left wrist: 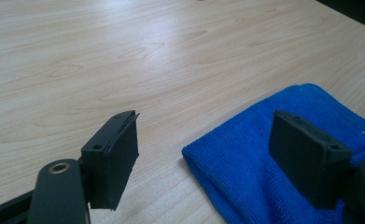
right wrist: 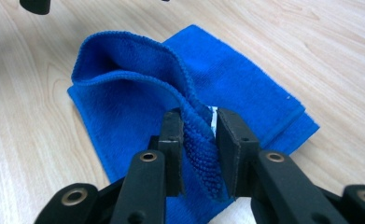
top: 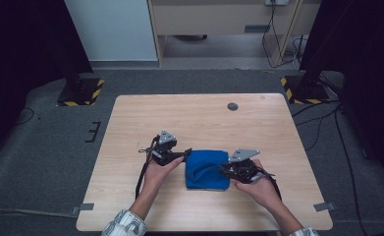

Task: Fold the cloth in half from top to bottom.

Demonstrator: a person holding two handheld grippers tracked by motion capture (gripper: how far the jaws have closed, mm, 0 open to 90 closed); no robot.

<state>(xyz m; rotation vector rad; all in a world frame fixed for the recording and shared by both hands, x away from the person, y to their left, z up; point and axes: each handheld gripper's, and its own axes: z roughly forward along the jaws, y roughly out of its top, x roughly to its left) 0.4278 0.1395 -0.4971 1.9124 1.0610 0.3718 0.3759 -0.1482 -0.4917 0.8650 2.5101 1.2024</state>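
Seen from above, your left hand holds the left gripper (top: pixel 185 154) at the left edge of a folded blue cloth (top: pixel 205 172), which lies on the light wood worktop (top: pixel 199 115), near the front & about centre. In the left gripper view the jaws stand wide apart w/ nothing pressed between them: one pad sits over bare wood, the other over the cloth's (left wrist: pixel 273 163) near corner. Can't tell if that pad touches the fabric.

Moving right, the cloth is a neat rectangle w/ its top layer lifted into a loose arch. In the right gripper view that raised fold of the cloth (right wrist: pixel 138 93) runs down between the jaws of the right gripper (right wrist: pixel 200 149). The gap is narrow & the fabric edge sits between the pads, w/ a small white tag beside it; the pads look slack on it rather than pinching. Your right hand holds that gripper (top: pixel 222 171) at the cloth's right side.
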